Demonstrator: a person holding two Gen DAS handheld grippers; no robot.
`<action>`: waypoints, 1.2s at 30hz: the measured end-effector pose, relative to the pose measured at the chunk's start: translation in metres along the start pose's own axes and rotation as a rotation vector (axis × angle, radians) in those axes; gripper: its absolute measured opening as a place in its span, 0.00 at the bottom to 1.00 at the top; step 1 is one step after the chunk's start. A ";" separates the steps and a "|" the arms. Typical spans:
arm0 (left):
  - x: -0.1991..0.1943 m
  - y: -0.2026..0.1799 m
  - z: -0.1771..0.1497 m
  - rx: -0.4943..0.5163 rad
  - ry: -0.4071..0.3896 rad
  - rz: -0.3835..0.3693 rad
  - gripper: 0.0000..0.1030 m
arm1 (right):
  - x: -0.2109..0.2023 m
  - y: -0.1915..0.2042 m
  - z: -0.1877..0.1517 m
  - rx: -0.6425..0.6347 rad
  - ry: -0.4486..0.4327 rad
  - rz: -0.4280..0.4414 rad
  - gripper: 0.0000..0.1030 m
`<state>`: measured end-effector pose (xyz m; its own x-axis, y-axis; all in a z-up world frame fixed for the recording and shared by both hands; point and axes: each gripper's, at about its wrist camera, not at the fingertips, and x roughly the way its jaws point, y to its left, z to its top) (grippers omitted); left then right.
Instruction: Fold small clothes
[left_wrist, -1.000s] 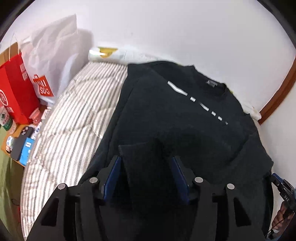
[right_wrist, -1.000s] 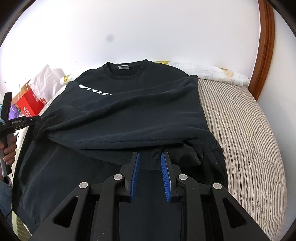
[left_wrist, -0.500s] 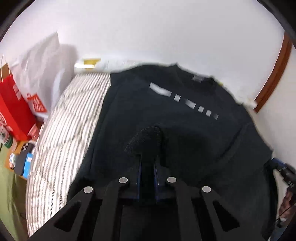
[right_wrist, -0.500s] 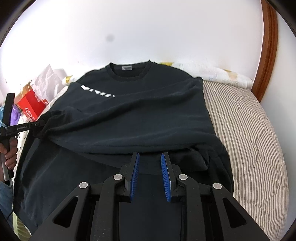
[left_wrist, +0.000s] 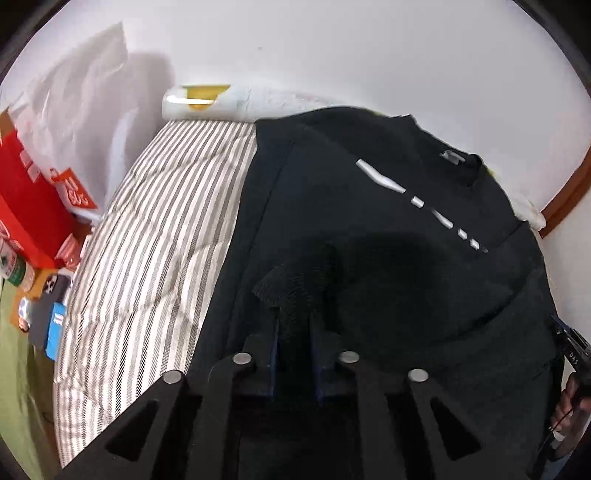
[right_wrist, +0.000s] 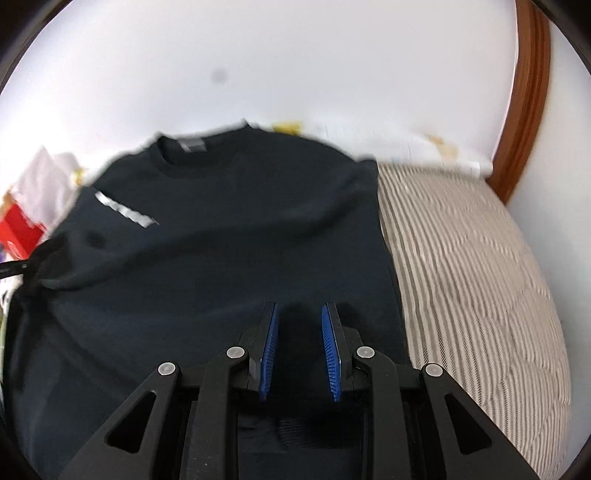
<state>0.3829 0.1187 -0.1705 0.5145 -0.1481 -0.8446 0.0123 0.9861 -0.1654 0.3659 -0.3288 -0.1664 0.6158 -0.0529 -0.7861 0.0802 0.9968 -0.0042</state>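
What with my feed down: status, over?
Left gripper jaws opening, sleeve cuff between them. Right gripper narrow, grip unclear. Black sweatshirt on striped mattress. Nothing obstructing.

A bedroom in a home, prob. A bed with striped quilt (left_wrist: 155, 236) stands against a plain white wall (left_wrist: 332, 48), w/ a brown wood frame (right_wrist: 524, 92) at one side. Beside the bed: red shopping bag (left_wrist: 26, 206), white plastic bag (left_wrist: 85, 92), a phone (left_wrist: 46, 310), small blurry items.
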 end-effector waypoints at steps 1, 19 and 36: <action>-0.001 0.001 -0.002 0.002 -0.006 -0.006 0.18 | 0.004 0.000 -0.003 -0.002 0.007 -0.006 0.23; -0.071 -0.014 -0.055 0.082 -0.093 0.072 0.49 | -0.056 0.004 -0.037 -0.025 -0.055 -0.068 0.43; -0.156 0.001 -0.165 0.025 -0.202 0.045 0.51 | -0.163 -0.031 -0.134 0.088 -0.087 -0.091 0.50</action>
<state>0.1607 0.1300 -0.1230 0.6764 -0.0882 -0.7312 0.0054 0.9934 -0.1148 0.1582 -0.3432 -0.1208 0.6684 -0.1516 -0.7282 0.2045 0.9787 -0.0161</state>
